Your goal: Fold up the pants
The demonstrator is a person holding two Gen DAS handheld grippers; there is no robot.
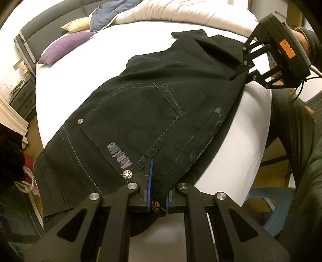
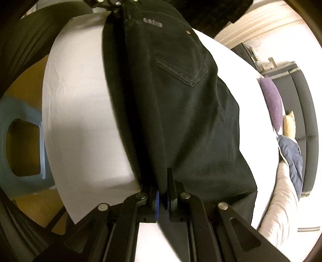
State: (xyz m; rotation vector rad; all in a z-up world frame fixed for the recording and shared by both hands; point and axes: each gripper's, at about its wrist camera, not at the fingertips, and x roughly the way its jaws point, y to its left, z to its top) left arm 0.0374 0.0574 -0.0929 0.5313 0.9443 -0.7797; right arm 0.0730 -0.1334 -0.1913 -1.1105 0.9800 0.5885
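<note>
1. Pants: black denim, laid across the near corner of the white bed, seat side up, back pocket and grey printed lettering visible. Waistband end overhanging the near-left edge of the mattress; legs running toward the far right, hem end bunched near the pale duvet.

2. Handling, judged: heavy for cloth, limp yet thick; seams, waistband and rivets stiffer than the panels. Not fragile, not slippery. Likely to sag between two holds and to drag on the sheet rather than slide freely.

3. Hold points, judged: waistband and doubled side seam best, being thick enough to resist slipping out.

4. Left claw: pressed together on the waistband edge beside a metal button, blue pads either side of the cloth.

5. Right claw: pressed together on a doubled edge of the leg, cloth hanging taut from it. Same claw seen from the left wrist view at far right, pinching the fabric edge.

6. Orientation: long axis running from the left claw to the right claw, diagonally from near left to far right; waistband nearest the left claw, hems far. Already doubled lengthwise, by appearance; cross fold not yet made.

7. Purple cushion well apart, far left.
</note>
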